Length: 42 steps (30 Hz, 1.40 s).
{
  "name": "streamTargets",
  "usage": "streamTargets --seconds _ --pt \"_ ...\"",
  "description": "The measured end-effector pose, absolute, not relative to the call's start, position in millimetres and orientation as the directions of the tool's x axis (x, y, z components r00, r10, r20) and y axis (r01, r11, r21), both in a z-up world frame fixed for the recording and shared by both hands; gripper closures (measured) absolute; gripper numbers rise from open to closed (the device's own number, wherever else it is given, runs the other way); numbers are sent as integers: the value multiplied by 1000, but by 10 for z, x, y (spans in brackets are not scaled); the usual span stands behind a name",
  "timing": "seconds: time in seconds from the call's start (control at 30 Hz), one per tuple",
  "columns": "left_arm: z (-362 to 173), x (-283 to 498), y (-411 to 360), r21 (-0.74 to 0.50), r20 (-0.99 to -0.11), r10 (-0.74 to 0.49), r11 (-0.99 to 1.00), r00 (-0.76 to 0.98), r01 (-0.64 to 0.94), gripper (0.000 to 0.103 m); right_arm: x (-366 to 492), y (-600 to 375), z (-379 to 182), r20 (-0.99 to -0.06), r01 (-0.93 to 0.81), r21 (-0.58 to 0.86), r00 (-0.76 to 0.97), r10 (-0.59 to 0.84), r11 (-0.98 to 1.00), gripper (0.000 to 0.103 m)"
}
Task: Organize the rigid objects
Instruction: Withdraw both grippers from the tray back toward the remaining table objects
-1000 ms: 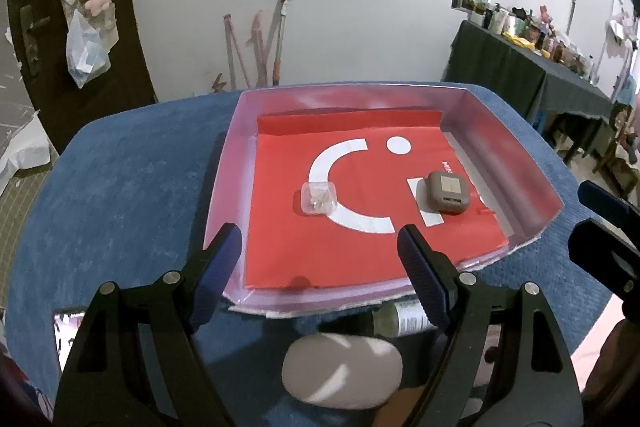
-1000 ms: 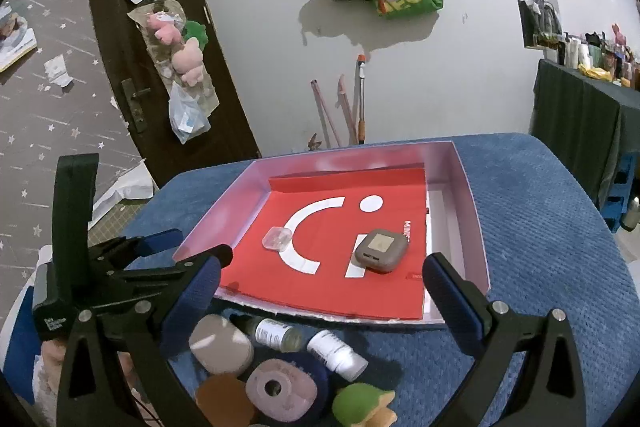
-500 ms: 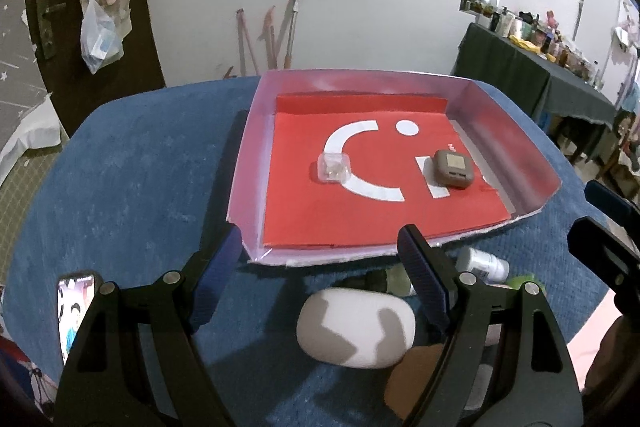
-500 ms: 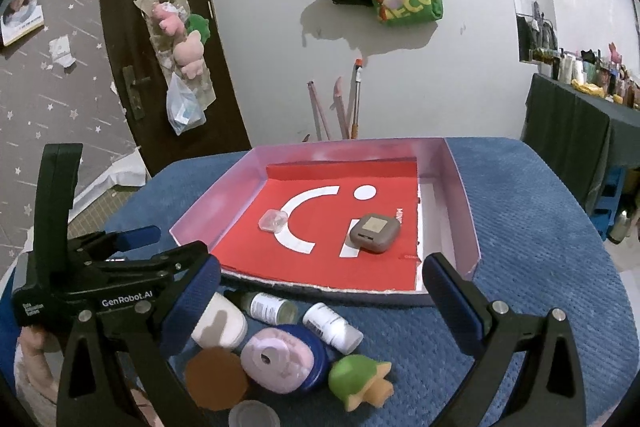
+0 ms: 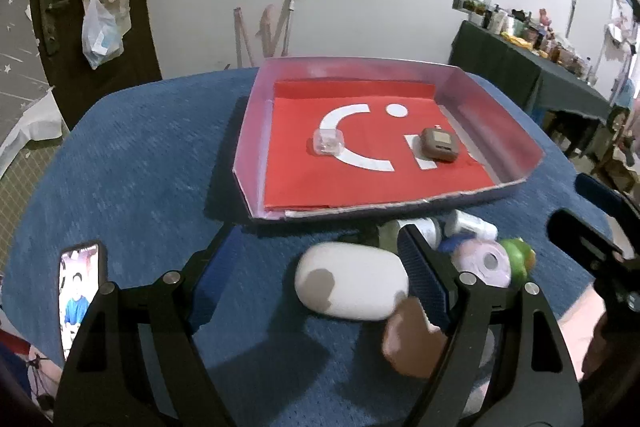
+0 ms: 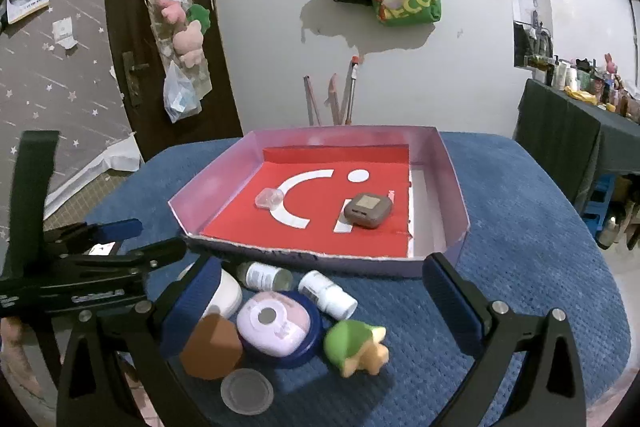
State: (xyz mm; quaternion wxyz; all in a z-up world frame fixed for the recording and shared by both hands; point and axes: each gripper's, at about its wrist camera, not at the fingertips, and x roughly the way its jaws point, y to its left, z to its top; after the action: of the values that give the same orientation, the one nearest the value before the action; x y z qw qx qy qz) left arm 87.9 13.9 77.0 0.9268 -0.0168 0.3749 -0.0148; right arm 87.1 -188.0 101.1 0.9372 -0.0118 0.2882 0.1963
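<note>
Left gripper point(image 5: 320, 267) spread wide, white case point(image 5: 352, 285) between, tray point(image 5: 248, 147) edge near.

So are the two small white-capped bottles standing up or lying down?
Lying down: both bottles rest on their sides on the blue cloth.

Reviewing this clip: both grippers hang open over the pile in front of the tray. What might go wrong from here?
1. The white case sits against the brown piece and bottles; closing the left gripper there may nudge them.
2. The green toy and bottles look round and might roll on the blue cloth.
3. The two grippers are close together and may collide; the right gripper hangs over the same pile.
</note>
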Motion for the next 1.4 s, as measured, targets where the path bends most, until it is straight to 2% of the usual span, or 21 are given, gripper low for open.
streamTargets --seconds 0.17,0.3,0.63,0.93,1.4 --pt "754 772 97 -52 -698 -68 998 713 45 23 828 -1897 950 -561 -375 89 746 357 923 8" --pt "699 722 25 -62 -711 -93 996 697 70 23 793 -1898 890 -577 -379 89 734 358 921 10" --pt "539 576 -134 -83 -737 -149 988 659 131 23 733 -1990 708 -624 -348 53 721 303 936 27" --pt "373 513 -179 -91 -768 -162 985 619 145 23 715 -2076 532 -662 -314 35 704 257 949 28" --pt "255 383 -315 -172 -785 -245 969 569 180 23 702 -2183 358 -695 -290 38 680 234 956 29"
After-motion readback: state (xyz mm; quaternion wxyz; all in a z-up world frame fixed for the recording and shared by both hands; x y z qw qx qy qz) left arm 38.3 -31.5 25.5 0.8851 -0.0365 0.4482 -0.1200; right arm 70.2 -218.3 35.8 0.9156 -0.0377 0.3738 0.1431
